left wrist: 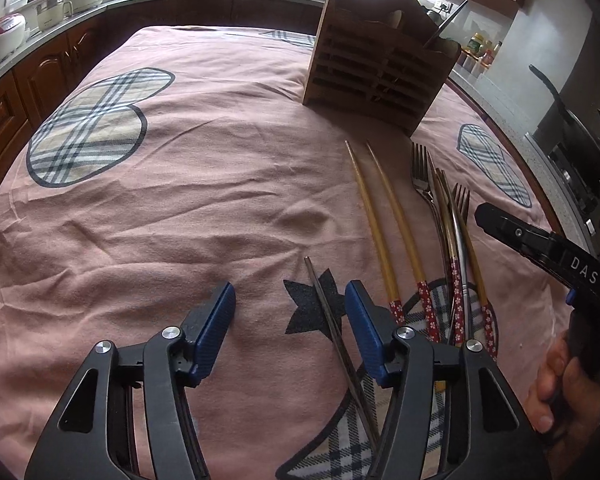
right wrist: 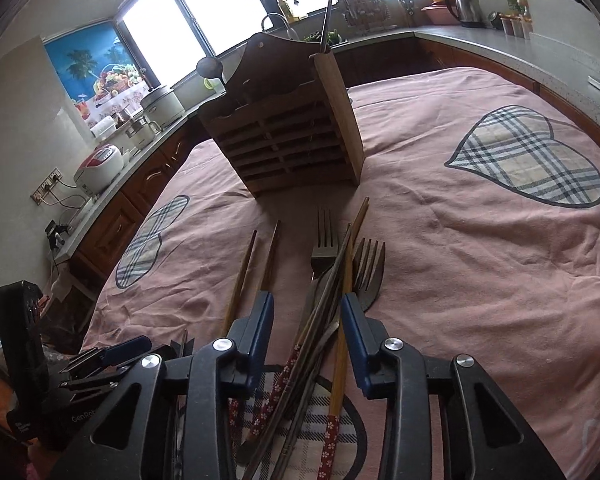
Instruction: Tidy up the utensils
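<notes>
Straddling the utensil pile (right wrist: 324, 320) on the desk (right wrist: 480, 260), the right hand-held gripper (right wrist: 307, 316) is spread apart for pickup; the left hand-held gripper (left wrist: 290, 312) is apart too, beside a metal chopstick (left wrist: 332, 320); wooden holder (right wrist: 288, 136) waits beyond.

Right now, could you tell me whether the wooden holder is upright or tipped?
Upright: the wooden holder stands on its base on the pink cloth.

Pink cloth (left wrist: 188, 208), rice cooker (right wrist: 100, 168), kettle (right wrist: 462, 8).
</notes>
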{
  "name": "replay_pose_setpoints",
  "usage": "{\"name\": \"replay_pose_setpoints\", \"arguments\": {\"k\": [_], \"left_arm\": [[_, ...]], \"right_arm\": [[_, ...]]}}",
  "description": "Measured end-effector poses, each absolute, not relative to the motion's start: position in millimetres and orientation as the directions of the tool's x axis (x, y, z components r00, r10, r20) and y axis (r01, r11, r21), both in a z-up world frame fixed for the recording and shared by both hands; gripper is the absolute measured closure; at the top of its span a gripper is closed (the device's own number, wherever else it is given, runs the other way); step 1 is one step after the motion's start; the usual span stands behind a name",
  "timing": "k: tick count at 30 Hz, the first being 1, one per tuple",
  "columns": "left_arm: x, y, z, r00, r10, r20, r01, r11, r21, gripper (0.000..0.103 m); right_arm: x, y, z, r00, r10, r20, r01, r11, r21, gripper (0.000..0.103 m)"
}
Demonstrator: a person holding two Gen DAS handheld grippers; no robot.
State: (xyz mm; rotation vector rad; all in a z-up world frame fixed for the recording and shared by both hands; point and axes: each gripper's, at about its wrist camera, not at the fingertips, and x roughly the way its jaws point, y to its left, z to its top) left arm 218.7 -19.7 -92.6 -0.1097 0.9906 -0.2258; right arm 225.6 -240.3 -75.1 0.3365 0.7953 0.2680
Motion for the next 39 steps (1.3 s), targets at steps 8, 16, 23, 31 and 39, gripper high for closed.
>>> {"name": "replay_pose_setpoints", "arguments": {"k": [8,16,23,31,39], "left_arm": [[225.8,-35.2,-94.7,0.515,-0.222,-0.828,0.201,0.97,-0.135,0.058],[232.7,-37.4,-96.5,0.515,-0.223,-0.828,0.228,0.966,-0.119,0.095],[232.7,-31.9,-95.2,0.51,-0.258,-0.821,0.226,0.961,-0.161,0.096],[229.2,-27.0,-93.8,0.503,-0.287,-0.815,0.219,0.955,-0.201,0.097],[225.9,-26.8,-92.7,0.502,-0.291,-0.814,0.219,0.954,-0.206,0.098]], "right_arm": [[257.9,-241.7,-89.1,0.63,0.364,-0.686,-0.077,0.908,0.412,0.082],[284.1,-239.8,-99.9,0.59,0.384,-0.71,-0.061,0.898,0.436,0.085],[286.2,-249.0,-98.2,0.601,0.393,-0.696,-0.051,0.888,0.457,0.093],[280.4,-247.9,-87.2,0.611,0.396,-0.685,-0.076,0.891,0.447,0.095],[289.7,-240.8,-97.0,0.581,0.415,-0.7,-0.08,0.885,0.459,0.09]]}}
